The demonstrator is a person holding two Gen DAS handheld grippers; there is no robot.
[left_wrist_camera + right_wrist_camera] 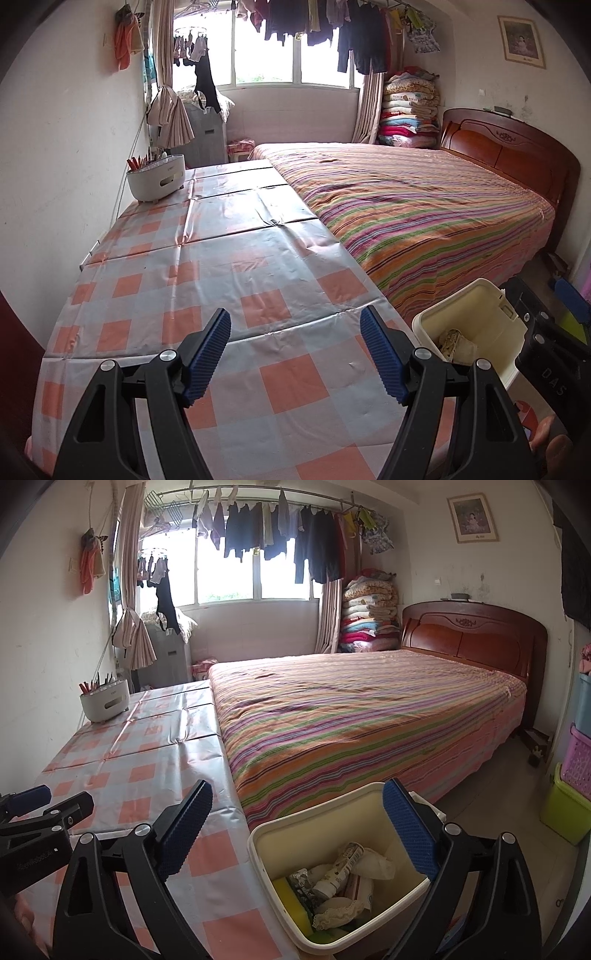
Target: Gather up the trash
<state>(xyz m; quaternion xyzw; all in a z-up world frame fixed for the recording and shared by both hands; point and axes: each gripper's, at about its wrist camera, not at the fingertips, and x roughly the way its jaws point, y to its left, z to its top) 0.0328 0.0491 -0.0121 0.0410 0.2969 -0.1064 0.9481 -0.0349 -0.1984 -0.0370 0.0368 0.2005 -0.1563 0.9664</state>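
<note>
A cream plastic trash bin (369, 812) stands beside the table's right edge, below my right gripper (297, 829), which is open and empty above it. Inside lie crumpled paper and wrappers (354, 864), a yellow sponge (291, 897) and a lace-edged scrap (336, 910). The bin also shows in the left wrist view (476, 314) at lower right. My left gripper (295, 356) is open and empty, over the checked tablecloth (221, 277). It also shows at the left edge of the right wrist view (33, 805).
A white utensil holder (157, 177) with red sticks stands at the table's far left. A striped bed (351, 716) runs along the table's right side. Coloured storage bins (569, 805) stand at the far right. Laundry hangs over the window.
</note>
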